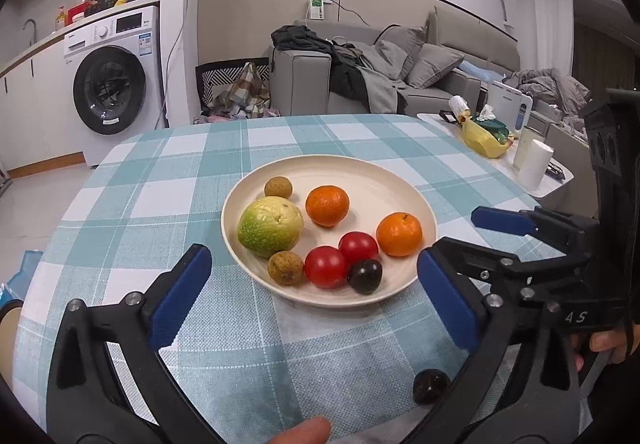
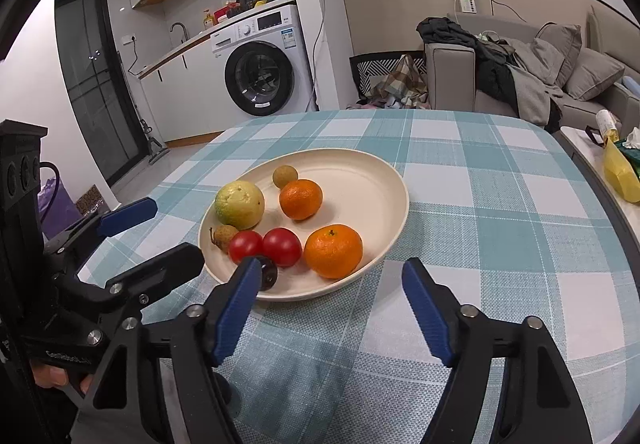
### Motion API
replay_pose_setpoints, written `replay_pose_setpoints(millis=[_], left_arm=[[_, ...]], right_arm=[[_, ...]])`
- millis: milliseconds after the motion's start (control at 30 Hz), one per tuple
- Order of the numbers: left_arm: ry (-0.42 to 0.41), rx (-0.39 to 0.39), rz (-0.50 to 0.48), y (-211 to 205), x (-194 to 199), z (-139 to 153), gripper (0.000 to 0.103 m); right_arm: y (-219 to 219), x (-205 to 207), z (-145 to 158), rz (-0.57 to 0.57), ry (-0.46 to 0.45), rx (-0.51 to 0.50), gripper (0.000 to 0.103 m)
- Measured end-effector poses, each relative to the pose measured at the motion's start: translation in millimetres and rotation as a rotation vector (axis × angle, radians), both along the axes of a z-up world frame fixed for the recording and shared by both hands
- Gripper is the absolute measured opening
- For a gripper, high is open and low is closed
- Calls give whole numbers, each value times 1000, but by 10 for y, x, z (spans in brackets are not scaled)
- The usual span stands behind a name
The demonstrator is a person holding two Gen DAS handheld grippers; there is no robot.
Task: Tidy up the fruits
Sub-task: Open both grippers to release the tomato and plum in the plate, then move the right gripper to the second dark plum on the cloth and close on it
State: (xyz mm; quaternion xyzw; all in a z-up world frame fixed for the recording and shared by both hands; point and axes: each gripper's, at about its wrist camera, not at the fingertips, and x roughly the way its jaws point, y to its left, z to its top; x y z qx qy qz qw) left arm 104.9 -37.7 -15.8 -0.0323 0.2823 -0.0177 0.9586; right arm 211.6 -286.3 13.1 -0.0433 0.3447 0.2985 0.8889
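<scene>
Table point(image 1: 168, 180) under a blue-checked cloth, carrying near its middle a cream plate point(image 1: 372, 180) with a green guava point(image 1: 270, 226), two oranges point(image 1: 327, 205), two tomatoes point(image 1: 325, 266), two longans point(image 1: 285, 267) and one dark plum point(image 1: 364, 275); a second dark plum point(image 1: 430, 386) lies loose toward the near edge. Left gripper point(image 1: 314, 300) and right gripper point(image 2: 332, 316) both stand spread wide, holding nothing. Risk, judged: a nudged loose plum may roll off the near edge; it is partly hidden behind the left gripper's finger and unseen in the right view.
</scene>
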Motion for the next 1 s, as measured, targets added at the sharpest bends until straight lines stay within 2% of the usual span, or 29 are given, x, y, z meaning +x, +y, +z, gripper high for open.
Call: replay_pose_setpoints(millis=[67,367,633,833,1000], left_arm=[[0,2,5,19,-29,3,103],[-6,7,35,126,-145,15,103],[-5,14,39,151,-276,9,103],[3,24,31,168,-485,1,103],[1,40,32,178,-631,13,103]], right_arm=[[-8,-4,-3,-8,-2,-12,87],[-39,-76,34,-12,-40,-27,101],[-18,-156,39,5,-25,-34,102],[54,-315,35,80,21,-45,102],[185,-494,-12,136,32,-120,102]])
